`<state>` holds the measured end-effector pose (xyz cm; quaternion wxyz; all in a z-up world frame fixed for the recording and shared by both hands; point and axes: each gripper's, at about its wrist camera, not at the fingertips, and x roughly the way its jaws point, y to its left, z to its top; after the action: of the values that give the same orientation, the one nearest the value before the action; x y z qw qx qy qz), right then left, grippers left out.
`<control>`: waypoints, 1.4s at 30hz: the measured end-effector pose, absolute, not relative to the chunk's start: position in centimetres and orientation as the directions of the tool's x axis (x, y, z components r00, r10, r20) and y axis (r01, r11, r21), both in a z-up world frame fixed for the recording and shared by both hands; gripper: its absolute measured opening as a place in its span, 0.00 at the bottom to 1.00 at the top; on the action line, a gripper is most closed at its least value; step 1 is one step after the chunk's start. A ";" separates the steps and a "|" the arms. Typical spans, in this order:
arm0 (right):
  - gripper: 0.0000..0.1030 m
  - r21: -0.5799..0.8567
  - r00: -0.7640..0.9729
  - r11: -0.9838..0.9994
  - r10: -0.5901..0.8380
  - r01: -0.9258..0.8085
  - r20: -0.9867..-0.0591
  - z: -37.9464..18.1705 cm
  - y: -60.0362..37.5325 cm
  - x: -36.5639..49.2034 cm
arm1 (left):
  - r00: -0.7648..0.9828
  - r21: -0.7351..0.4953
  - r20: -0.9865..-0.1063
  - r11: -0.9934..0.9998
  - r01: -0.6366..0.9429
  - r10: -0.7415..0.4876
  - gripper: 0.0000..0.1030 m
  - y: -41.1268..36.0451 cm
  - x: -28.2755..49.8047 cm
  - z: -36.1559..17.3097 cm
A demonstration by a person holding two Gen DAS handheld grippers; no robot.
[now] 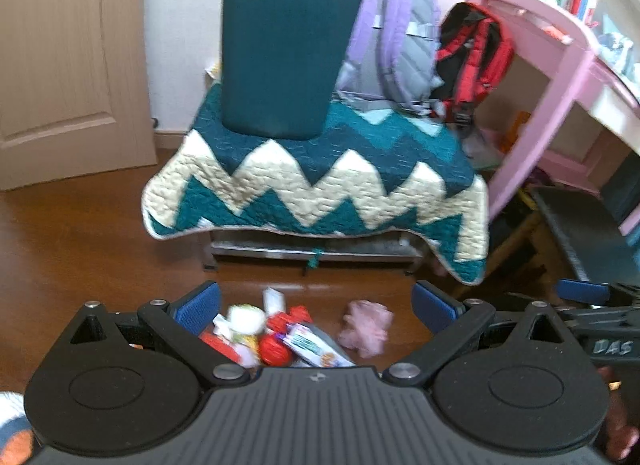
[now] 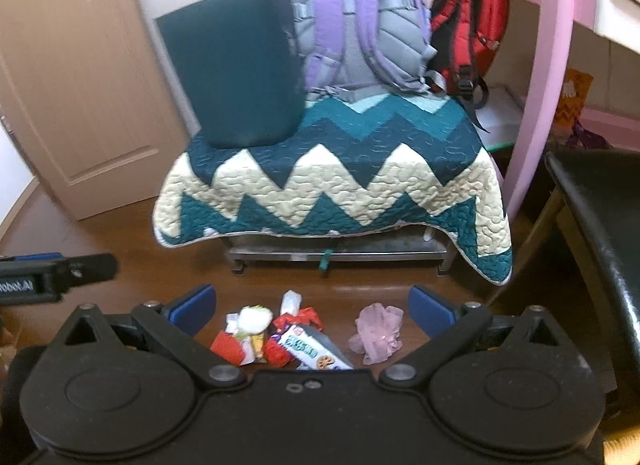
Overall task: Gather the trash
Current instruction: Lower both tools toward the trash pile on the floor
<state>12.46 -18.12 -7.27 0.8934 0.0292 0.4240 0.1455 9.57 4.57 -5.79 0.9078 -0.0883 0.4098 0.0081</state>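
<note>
We held the left hand-held gripper with its blue-padded fingers spread wide and nothing between them, and the right hand-held gripper stood the same, wide and empty. Both hung above the wooden floor, short of the trash.

The trash lay on the floor in front of the low table: a tight heap of wrappers and, just beside it to the right, a pink crumpled wad lying apart. We judged the step to be the first pick. The wad seemed the easier start, since it sat alone and looked soft enough to squash between the pads. For the heap, we thought it best to come straight down on one piece at a time, taking the long biscuit packet across its narrow side, because the thin, glossy film would likely slip or drag its neighbours along.

The dark green bin stood upright on the table, on a quilted zigzag blanket, so each piece would need lifting well clear of its rim. It looked smooth, matte and tapered toward the base. Behind it leaned a padded purple backpack and a red and black backpack.
</note>
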 end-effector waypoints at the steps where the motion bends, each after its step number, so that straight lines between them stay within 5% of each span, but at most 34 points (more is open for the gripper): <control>1: 1.00 0.179 0.592 0.957 0.283 -0.230 -0.755 -7.9 -18.3 13.3 | 0.664 -0.135 -0.746 0.986 -0.093 -0.040 0.99 5.1 10.4 -6.2; 19: 0.96 0.134 0.291 0.838 0.327 -0.529 -0.899 -26.1 -10.7 24.7 | 0.415 -0.113 -0.909 0.984 -0.140 -0.046 0.99 12.6 26.3 -23.9; 30: 0.95 0.126 0.090 0.689 0.268 -0.713 -0.959 -38.7 -5.8 26.6 | 0.262 -0.114 -0.954 0.986 0.125 -0.144 0.99 11.0 30.9 -38.3; 42: 0.96 0.128 0.001 0.581 0.216 -0.804 -0.976 -47.0 -3.3 27.3 | 0.126 -0.203 -0.967 0.969 0.140 -0.221 0.99 11.7 33.1 -49.3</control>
<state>27.26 -3.27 -46.98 0.6627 -0.2478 0.5927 0.3849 33.10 11.72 -49.28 0.7497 -0.0312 0.6499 -0.1206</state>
